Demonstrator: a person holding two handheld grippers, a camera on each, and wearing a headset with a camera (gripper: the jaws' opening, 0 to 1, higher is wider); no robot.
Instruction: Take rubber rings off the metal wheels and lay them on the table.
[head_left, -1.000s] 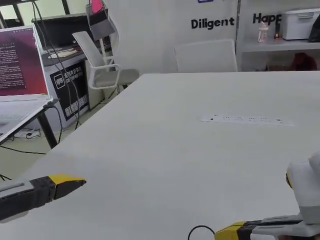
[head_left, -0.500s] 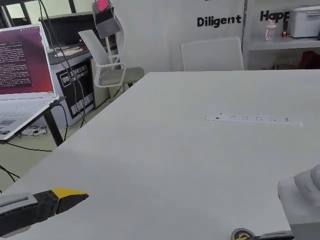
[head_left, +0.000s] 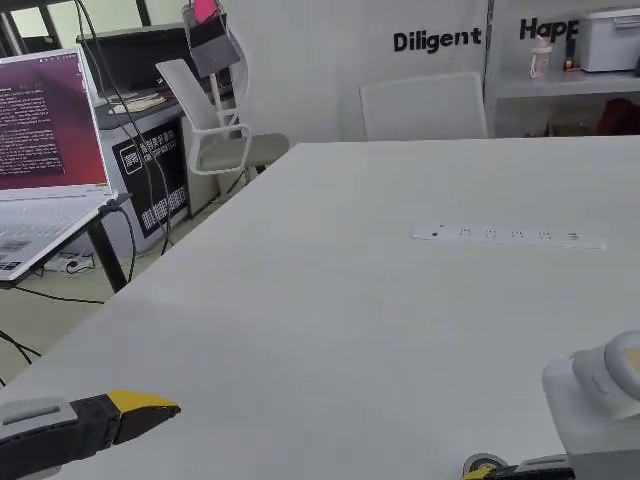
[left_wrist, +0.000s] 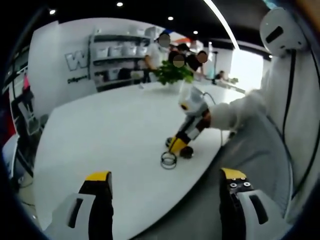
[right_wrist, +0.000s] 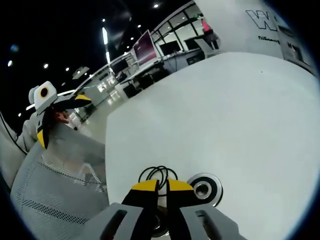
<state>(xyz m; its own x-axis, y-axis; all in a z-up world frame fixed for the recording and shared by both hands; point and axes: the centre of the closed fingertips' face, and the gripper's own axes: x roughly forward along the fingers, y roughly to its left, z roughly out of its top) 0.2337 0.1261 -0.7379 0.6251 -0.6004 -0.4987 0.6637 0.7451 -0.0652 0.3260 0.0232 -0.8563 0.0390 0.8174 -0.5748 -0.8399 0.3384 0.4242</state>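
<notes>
One left tool (left_wrist: 166, 175) gapes empty (right tool (right_wrist: 159, 186) pinched beside rings (right_wrist: 158, 174)).

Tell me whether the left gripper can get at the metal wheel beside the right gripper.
Probably yes: the left gripper, jaws wide open, faces the metal wheel across bare table, with nothing between. The right gripper sits right beside it and could crowd the approach.

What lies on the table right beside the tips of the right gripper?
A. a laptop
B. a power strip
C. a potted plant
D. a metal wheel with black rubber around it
D: in the right gripper view a wheel, its metal hub ringed in black rubber, lies on the table just beside the right gripper, with loose rings ahead of the tips.
</notes>
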